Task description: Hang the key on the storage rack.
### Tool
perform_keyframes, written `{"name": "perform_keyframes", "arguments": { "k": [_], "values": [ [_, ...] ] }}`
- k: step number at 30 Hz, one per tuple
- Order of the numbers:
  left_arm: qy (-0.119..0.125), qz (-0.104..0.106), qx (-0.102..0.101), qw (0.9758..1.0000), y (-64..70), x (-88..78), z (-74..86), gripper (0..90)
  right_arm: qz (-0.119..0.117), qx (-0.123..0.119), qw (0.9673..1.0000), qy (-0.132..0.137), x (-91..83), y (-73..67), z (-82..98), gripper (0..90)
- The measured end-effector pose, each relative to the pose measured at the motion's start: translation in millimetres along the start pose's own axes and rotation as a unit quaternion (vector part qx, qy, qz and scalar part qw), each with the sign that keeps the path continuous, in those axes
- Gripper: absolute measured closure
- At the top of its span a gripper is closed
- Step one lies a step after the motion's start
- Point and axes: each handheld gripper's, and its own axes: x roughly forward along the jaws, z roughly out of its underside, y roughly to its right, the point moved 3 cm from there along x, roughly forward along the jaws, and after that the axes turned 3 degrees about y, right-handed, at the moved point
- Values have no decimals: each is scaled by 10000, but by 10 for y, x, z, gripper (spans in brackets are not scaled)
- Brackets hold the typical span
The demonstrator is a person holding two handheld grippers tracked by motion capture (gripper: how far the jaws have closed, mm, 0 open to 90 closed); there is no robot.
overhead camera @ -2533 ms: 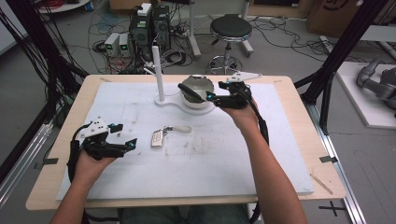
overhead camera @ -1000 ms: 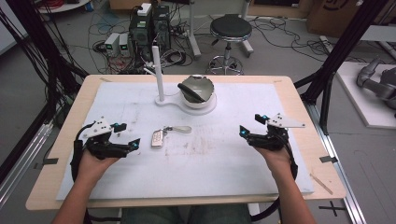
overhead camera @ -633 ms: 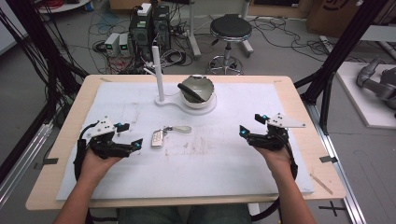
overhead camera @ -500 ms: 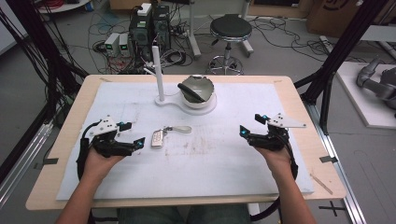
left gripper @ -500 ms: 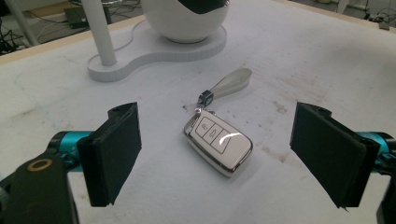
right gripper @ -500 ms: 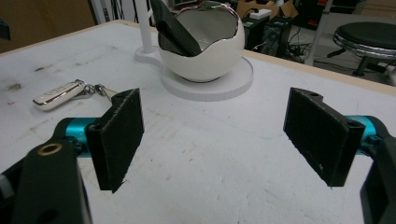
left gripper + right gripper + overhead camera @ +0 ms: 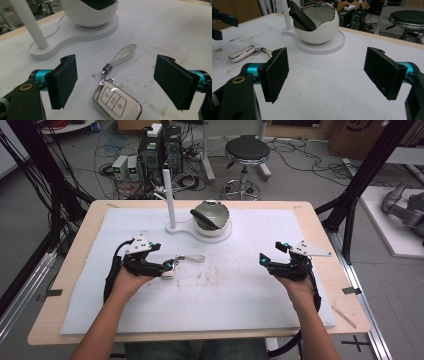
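- The left gripper (image 7: 115, 82) is held low over the white mat (image 7: 240, 290), with its jaws wide apart and nothing gripped between them; the car key fob (image 7: 117, 100) is seen lying flat on the mat between and just ahead of the two pads.
- The right gripper (image 7: 263, 260) is rested on the right part of the mat, well apart from the fob, also opened wide and empty.
- The fob is placed left of the middle of the mat, in front of the egg-shaped white bowl (image 7: 212, 217) and the white post (image 7: 170, 200) on their shared base; a dark flat object (image 7: 300, 16) is leaned inside the bowl.
- A grey strap loop (image 7: 123, 55) is joined to the fob by a small metal ring and is laid out toward the bowl.
- The fob is judged to be light and rigid, with a glossy shell and chromed edge that may be slippery against the pads.
- The best hold is judged to be across the two long sides of the body, near its middle, so that the buttons are not pressed.
- The strap is soft and will hang and swing if the fob is lifted; it should not be taken as the main hold when a precise placing is wanted.
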Motion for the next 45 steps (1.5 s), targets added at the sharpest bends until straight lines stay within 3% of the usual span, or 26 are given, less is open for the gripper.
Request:
{"name": "perform_keyframes", "arguments": {
  "k": [3,12,21,24,27,30,32,33,37,40,45],
  "values": [
    [-171,126,-46,9998,-16,188,-17,198,-2,15,10000,-20,7,-3,2,207],
    [-442,171,-225,9986,-107,484,36,218,-3,26,10000,-21,7,3,8,207],
    [-754,246,-136,9968,-124,705,71,268,-21,65,10000,-46,19,24,23,206],
    [-960,307,-95,9949,-112,791,82,274,-24,66,10000,-41,20,26,23,206],
    [-1255,331,-58,9915,-97,864,161,320,-24,65,10000,-36,17,27,24,207],
    [-1303,205,110,9912,-86,865,167,406,-18,82,10000,-36,11,38,29,206],
    [-1321,164,146,9910,-89,847,161,503,-10,91,9999,-43,11,41,31,206],
    [-1317,306,303,9904,-58,835,156,577,-15,107,9999,-59,11,41,35,206],
    [-1333,453,491,9888,3,832,148,793,-4,106,9999,-27,4,43,30,206],
    [-1388,421,669,9872,36,831,137,812,1,113,9999,-13,0,43,29,206],
    [-1357,333,764,9872,64,806,107,813,-10,121,9999,-1,-10,45,27,206]
  ]
}}
